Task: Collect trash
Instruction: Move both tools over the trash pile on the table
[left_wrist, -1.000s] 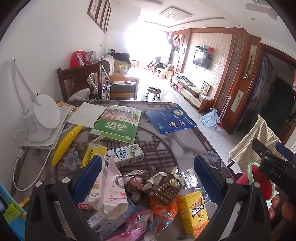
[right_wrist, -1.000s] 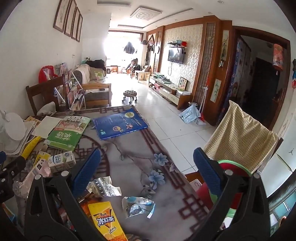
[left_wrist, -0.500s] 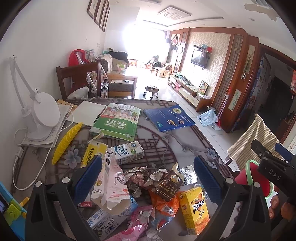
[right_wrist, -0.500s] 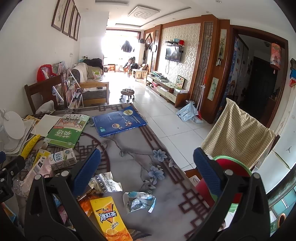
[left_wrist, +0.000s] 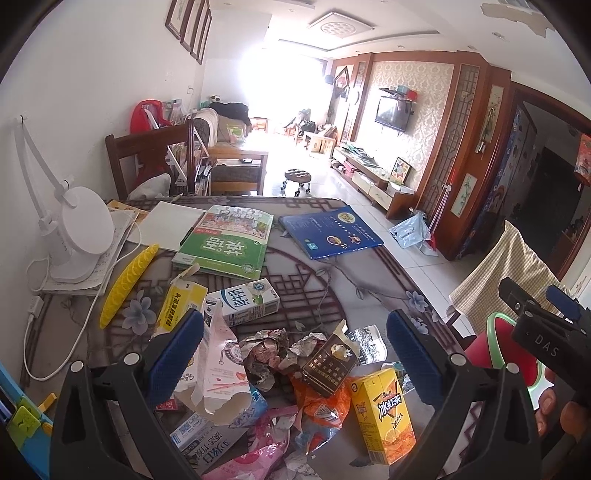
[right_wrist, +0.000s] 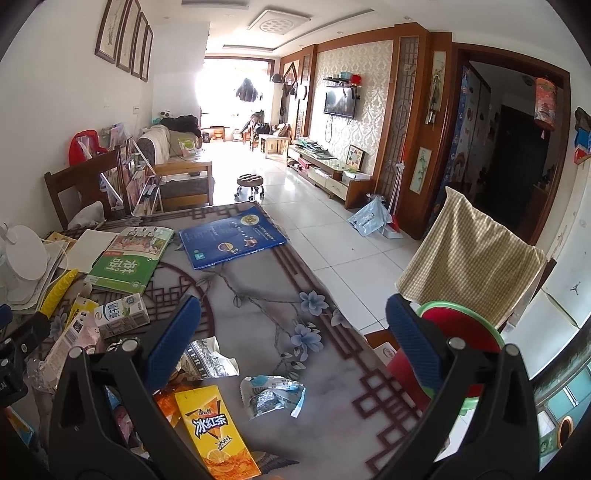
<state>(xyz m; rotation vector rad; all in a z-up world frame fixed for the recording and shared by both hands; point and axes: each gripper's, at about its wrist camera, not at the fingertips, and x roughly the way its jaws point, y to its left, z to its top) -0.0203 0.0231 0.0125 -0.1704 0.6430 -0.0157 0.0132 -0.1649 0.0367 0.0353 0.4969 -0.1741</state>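
Both grippers — left, right — hang spread wide and empty over the crumpled wrapper-and-carton pile, presumably sizing up a first grab.

The yellow carton reads "冰红茶"; the right tool reads "DAS".

Crowded near left, open centre right.
Heaped cartons and wrappers block the table near edge; bare patterned cloth beyond the crumpled blue-white wrapper; green book and blue book fill the far end.
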